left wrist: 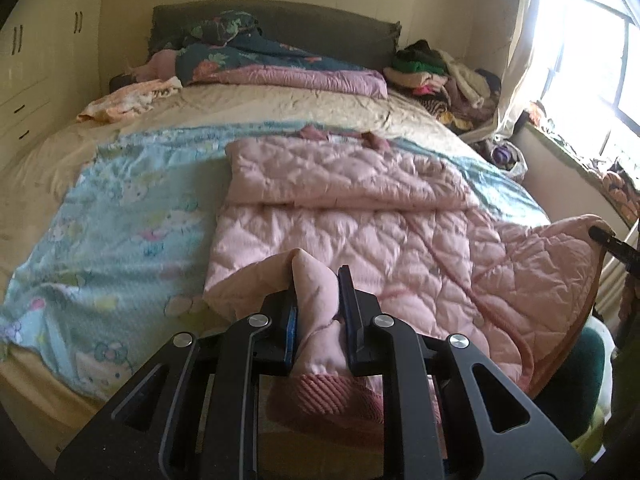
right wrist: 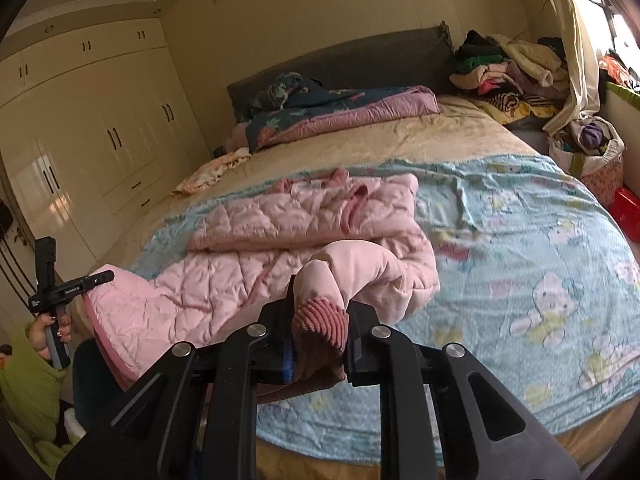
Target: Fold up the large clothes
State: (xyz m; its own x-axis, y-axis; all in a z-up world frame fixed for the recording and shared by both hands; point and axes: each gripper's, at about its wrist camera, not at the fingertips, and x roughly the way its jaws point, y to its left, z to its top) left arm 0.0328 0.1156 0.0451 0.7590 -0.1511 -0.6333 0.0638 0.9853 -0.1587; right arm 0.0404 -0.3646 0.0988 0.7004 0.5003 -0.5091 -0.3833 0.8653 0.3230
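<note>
Two grippers, and I have both clamped on the pink quilted jacket (left wrist: pixel 360 216). My left gripper (left wrist: pixel 318 300) has its jaws nearly together, pinching a bunched fold of pink fabric at the bottom centre of its frame, with a ribbed, darker pink cuff (left wrist: pixel 324 396) hanging just below the pads. My right gripper (right wrist: pixel 320 316) is likewise almost closed, squeezing a ribbed cuff (right wrist: pixel 320 320) at the end of a puffy sleeve that arches up and to the right of the jaws.

From each grip the jacket runs away toward the middle of the frame, lying on a pale blue cartoon-print sheet (right wrist: pixel 520 260) spread over the bed (right wrist: pixel 400 136). Its shell is glossy, stitched in diamond shapes and creased, with a darker pink trim along the hem. At the lower left of the right view, a hand (right wrist: pixel 44 332) in a green sleeve holds the left gripper's handle.
</note>
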